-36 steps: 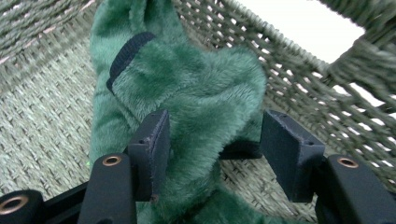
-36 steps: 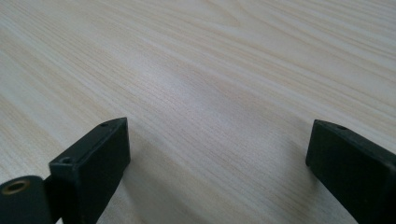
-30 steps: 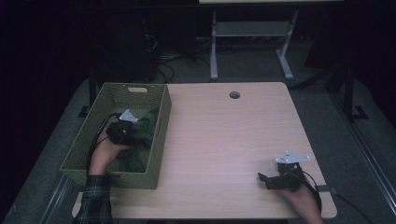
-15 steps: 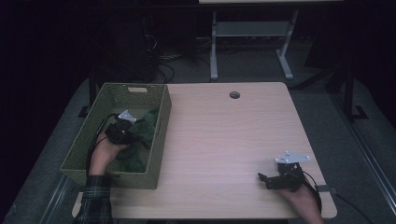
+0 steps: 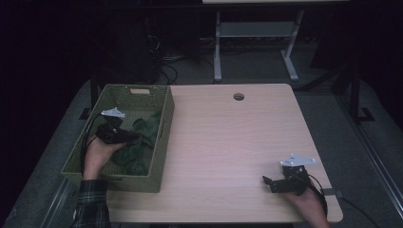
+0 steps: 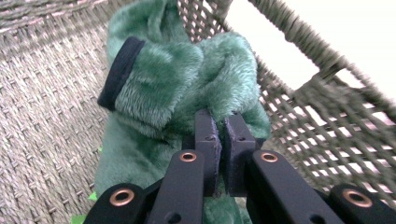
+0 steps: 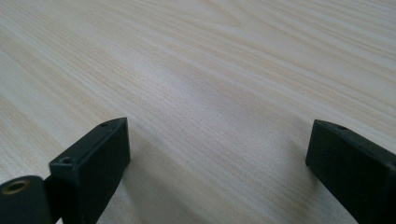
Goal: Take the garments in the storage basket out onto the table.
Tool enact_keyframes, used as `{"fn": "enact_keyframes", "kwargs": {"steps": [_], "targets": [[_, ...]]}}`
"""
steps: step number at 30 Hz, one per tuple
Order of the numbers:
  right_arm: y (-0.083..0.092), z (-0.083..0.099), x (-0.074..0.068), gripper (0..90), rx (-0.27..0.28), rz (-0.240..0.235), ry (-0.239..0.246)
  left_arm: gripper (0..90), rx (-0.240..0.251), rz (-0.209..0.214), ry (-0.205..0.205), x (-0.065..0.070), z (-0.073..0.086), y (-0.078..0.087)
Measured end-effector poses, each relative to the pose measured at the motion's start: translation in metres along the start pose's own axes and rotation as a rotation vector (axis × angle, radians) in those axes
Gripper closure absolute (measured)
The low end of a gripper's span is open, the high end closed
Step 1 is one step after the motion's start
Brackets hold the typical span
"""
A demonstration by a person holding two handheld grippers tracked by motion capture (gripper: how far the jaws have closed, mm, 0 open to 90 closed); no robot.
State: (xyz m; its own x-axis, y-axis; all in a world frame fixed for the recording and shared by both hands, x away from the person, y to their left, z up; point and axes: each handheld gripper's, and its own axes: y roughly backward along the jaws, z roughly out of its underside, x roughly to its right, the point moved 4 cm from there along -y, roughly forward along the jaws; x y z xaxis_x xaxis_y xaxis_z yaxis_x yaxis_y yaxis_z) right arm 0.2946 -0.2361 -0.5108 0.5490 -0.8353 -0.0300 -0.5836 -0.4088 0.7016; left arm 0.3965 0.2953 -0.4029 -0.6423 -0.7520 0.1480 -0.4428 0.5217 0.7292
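Green plush fleece garment (image 6: 177, 84), trimmed with a dark navy cuff, lies bunched inside the olive woven basket (image 5: 164, 137) at the worktop's (image 5: 228, 142) left edge, its fabric pinched by the just-closed left tongs (image 6: 219, 123). Right tongs (image 5: 267, 183) rest wide open on pale wood, well apart.

left gripper (image 6: 219, 128): black jaws, brass rivets | sleeve (image 5: 92, 206): seemingly dark plaid
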Motion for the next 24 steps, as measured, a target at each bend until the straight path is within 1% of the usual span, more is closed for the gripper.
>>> {"fn": "enact_keyframes", "kwargs": {"steps": [1, 6, 7, 9, 14, 16, 17, 18, 19, 21, 22, 24], "targets": [[0.0, 0.0, 0.0, 5.9, 0.0, 0.0, 0.0, 86.1, 0.017, 0.01, 0.008, 0.001, -0.001, 0.003], [0.0, 0.0, 0.0, 5.9, 0.0, 0.0, 0.0, 86.3, 0.057, 0.033, 0.016, 0.003, -0.004, 0.014], [0.0, 0.0, 0.0, 5.9, 0.0, 0.0, 0.0, 86.4, 0.069, 0.046, 0.025, 0.004, -0.005, 0.019], [0.0, 0.0, 0.0, 5.9, 0.0, 0.0, 0.0, 86.5, 0.074, 0.046, 0.024, 0.004, -0.006, 0.021], [0.0, 0.0, 0.0, 5.9, 0.0, 0.0, 0.001, 86.7, 0.091, 0.072, 0.032, 0.004, -0.01, 0.032], [0.0, 0.0, 0.0, 5.9, 0.0, 0.0, 0.001, 86.7, 0.092, 0.074, 0.037, 0.003, -0.012, 0.037], [0.0, 0.0, 0.0, 5.9, 0.0, 0.0, 0.0, 86.7, 0.095, 0.074, 0.032, 0.003, -0.014, 0.041], [0.0, 0.0, 0.0, 5.9, 0.0, 0.0, 0.001, 86.7, 0.102, 0.077, 0.038, 0.003, -0.016, 0.042], [0.0, 0.0, 0.0, 5.9, 0.0, 0.0, 0.0, 86.7, 0.105, 0.08, 0.032, 0.003, -0.018, 0.045], [0.0, 0.0, 0.0, 5.9, 0.0, 0.0, 0.002, 86.7, 0.113, 0.084, 0.034, 0.004, -0.021, 0.049], [0.0, 0.0, 0.0, 5.9, 0.0, 0.0, 0.002, 86.7, 0.115, 0.083, 0.029, 0.005, -0.022, 0.051], [0.0, 0.0, 0.0, 5.9, 0.0, 0.0, 0.003, 86.7, 0.124, 0.081, 0.034, 0.006, -0.025, 0.054]]}}
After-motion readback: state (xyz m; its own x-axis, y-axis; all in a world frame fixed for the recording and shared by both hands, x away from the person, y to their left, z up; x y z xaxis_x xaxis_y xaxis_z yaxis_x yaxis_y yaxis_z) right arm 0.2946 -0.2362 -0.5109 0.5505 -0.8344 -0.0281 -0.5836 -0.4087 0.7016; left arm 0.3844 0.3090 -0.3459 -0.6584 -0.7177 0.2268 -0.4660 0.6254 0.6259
